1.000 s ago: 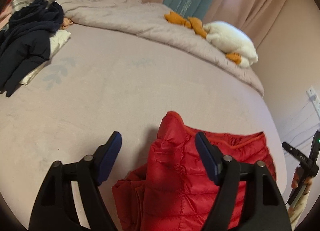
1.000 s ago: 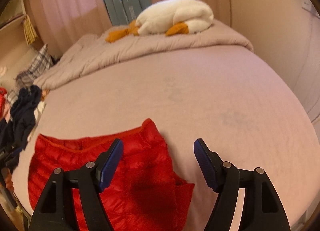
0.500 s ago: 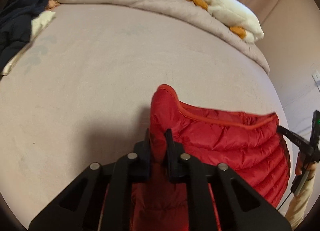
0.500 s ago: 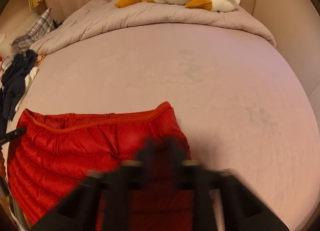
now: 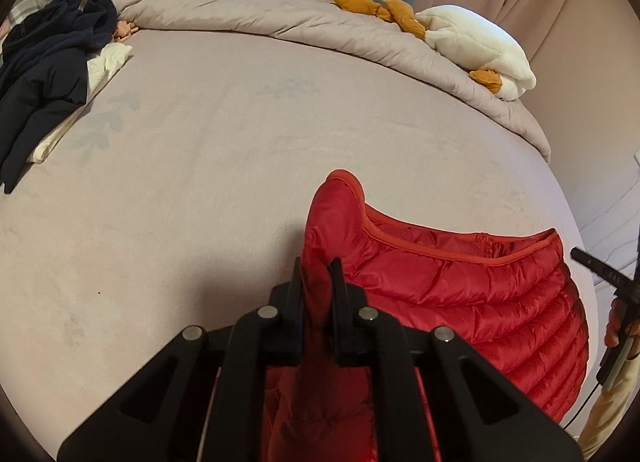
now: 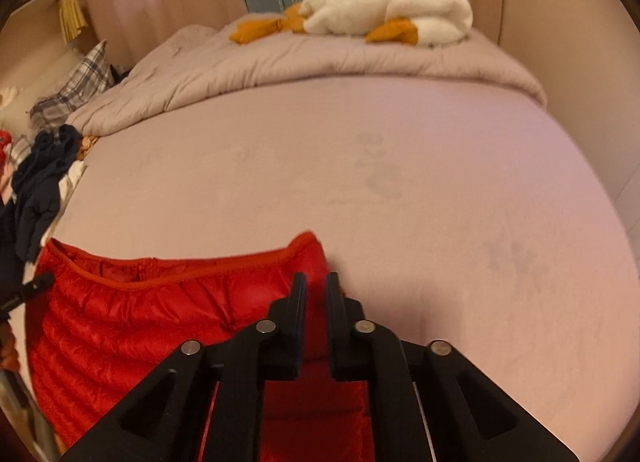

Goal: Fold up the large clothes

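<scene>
A red quilted down jacket (image 5: 460, 290) lies flat at the near edge of the bed, its bound hem running across. My left gripper (image 5: 318, 266) is shut on its left corner, and a fold of red fabric stands up between the fingers. In the right wrist view the same jacket (image 6: 140, 322) spreads to the left. My right gripper (image 6: 316, 280) pinches the right corner; its jaws are opening slightly, with red fabric still pressed between them. Each gripper's black tip shows at the edge of the other view.
The mauve bed sheet (image 5: 200, 161) stretches away beyond the jacket. A navy garment pile (image 5: 44, 73) lies at the far left, and a bunched duvet (image 5: 280, 17) with a white plush goose (image 5: 472, 41) lies along the back. A person's hand (image 5: 618, 322) shows at the right edge.
Both grippers stood open over the jacket's corners, then dropped onto them and closed. The left corner now rises as a pinched fold between the left fingers.
</scene>
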Demonstrator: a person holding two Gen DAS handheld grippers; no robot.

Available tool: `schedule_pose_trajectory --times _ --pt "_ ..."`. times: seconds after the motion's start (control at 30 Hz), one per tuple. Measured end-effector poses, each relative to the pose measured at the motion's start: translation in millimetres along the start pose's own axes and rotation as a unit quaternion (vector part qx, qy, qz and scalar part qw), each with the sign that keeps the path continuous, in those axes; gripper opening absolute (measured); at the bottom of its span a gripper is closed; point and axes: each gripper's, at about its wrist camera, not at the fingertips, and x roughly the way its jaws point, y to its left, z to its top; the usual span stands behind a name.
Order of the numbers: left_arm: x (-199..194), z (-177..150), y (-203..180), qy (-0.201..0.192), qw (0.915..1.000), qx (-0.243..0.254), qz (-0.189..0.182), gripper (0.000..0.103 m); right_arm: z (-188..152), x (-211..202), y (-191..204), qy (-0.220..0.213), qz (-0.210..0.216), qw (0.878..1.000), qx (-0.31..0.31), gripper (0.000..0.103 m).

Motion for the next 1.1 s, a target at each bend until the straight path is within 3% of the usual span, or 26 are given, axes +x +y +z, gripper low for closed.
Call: schedule_pose_trajectory --times 0.03,0.07,0.1,0.27,0.33,0.37,0.4,0.7,1.1 --pt "0 0 0 0.0 1.0 0.0 -0.001 0.009 -1 3 -2 0.007 -0.003 1.0 0.003 0.024" --pt "-1 0 1 -0.002 1.0 0.0 -0.002 0.009 0 5 -1 0.009 -0.005 1.0 0.004 0.044" --pt "-2 0 0 -0.002 1.0 -0.001 -0.004 0.009 -1 6 -1 0.008 -0.006 1.0 0.004 0.052" --pt "-1 0 1 -0.003 1.0 -0.003 -0.007 0.009 -4 19 5 0.023 -0.004 1.0 -0.004 0.052" --pt "-1 0 2 -0.004 0.9999 -0.007 -0.009 0.009 -4 28 4 0.033 -0.002 0.999 -0.001 0.037" --pt "-1 0 2 -0.005 0.9999 -0.007 -0.009 0.009 -4 31 4 0.037 -0.002 0.999 0.0 0.014" --pt "-2 0 2 -0.006 0.9999 -0.007 -0.01 0.009 -4 34 4 0.04 -0.002 0.999 0.002 0.007" --pt "2 3 0 -0.015 0.9998 -0.011 -0.004 0.01 5 8 1 -0.028 -0.021 0.999 0.016 0.002" --pt "37 -13 6 0.035 0.9991 -0.019 0.015 0.013 -10 49 -2 0.033 -0.039 0.998 0.025 0.002"
